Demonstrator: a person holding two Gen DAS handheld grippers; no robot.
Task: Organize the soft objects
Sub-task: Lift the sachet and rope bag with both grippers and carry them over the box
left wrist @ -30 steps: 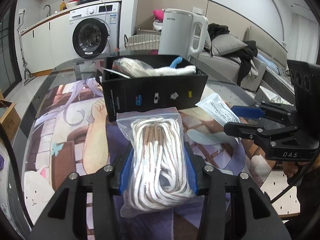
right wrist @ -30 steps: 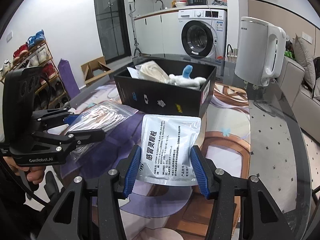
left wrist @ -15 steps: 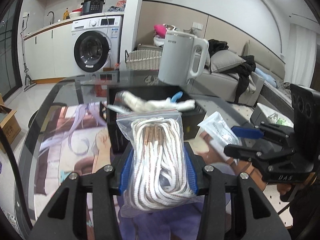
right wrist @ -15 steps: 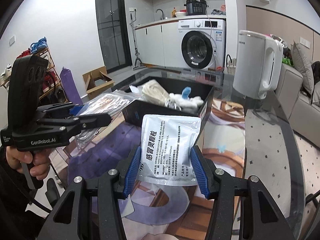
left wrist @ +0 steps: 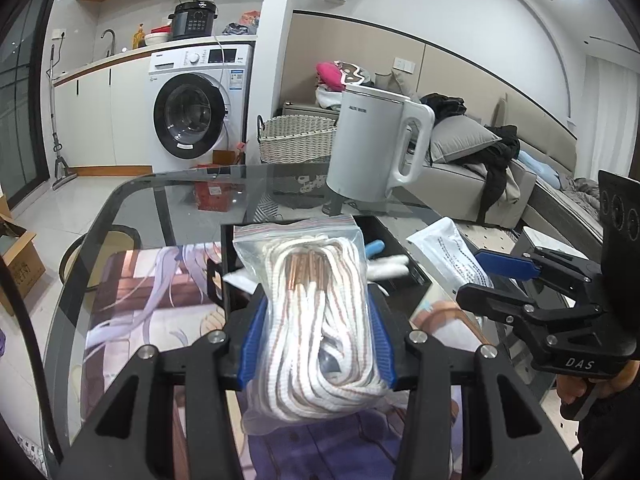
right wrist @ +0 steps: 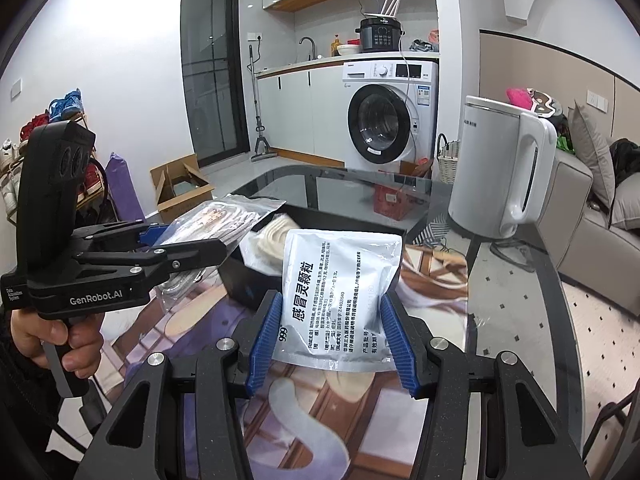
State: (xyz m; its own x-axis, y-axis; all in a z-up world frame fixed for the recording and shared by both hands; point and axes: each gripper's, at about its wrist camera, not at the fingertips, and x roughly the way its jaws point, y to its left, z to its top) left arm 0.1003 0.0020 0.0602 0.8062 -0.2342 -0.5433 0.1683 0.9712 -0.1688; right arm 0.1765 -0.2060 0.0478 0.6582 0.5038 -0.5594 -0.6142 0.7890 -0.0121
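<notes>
Left gripper (left wrist: 318, 334): matte black frame with angular arms and triangular cut-outs. Both fingers carried ribbed blue pads (left wrist: 252, 338). Round silver screws (left wrist: 146, 352) sat at the arm joints. In the right wrist view its housing rose as a tall black block with three round recesses, and white lettering read "GenRobot.AI" on the side, with small print reading "Data Acquisition System".

Right gripper (right wrist: 331, 338): same black build, blue ribbed pads, silver screws. In the left wrist view its body was marked "DAS" in white.

A hand (right wrist: 60, 334) gripped a black pistol-style handle, with a dark sleeve at the wrist.
</notes>
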